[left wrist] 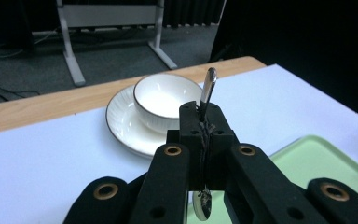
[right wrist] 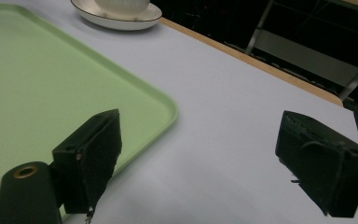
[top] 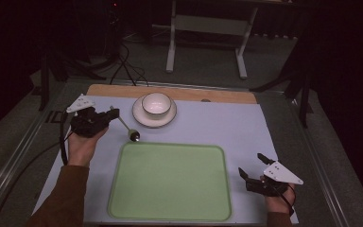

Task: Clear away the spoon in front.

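- From the high view, my left gripper (top: 115, 112) is at the left side of the table (top: 246, 127), past the far left corner of the green tray (top: 170, 182). It is pinching the thin handle of a spoon (top: 127, 128). The spoon slants down to the right, and its round end sits just past the tray's far edge.
- The white bowl (top: 157, 104) sits in its white plate (top: 142, 118) near the far wooden edge of the table, just right of my left gripper. There is bare table to the right of the plate.
- My left hand (top: 82, 142) comes up from the bottom left, with my brown sleeve (top: 64, 198) behind it.
- My right gripper (top: 253, 164) is near the bottom right, just off the tray's right edge, with my right hand (top: 279, 201) behind it. Its jaws are spread wide with nothing between them.
- From the left gripper view, my two black jaws are squeezed tight on the spoon (left wrist: 208, 91). The handle sticks up above them and the round end hangs below. The bowl (left wrist: 165, 100) and plate (left wrist: 121, 119) are just ahead, and the tray's corner (left wrist: 317, 158) is at the right.
- From the right gripper view, my jaws stand far apart over bare table (right wrist: 242, 107). The tray's rounded corner (right wrist: 165, 112) is by the left jaw. The plate (right wrist: 121, 19) is far ahead.
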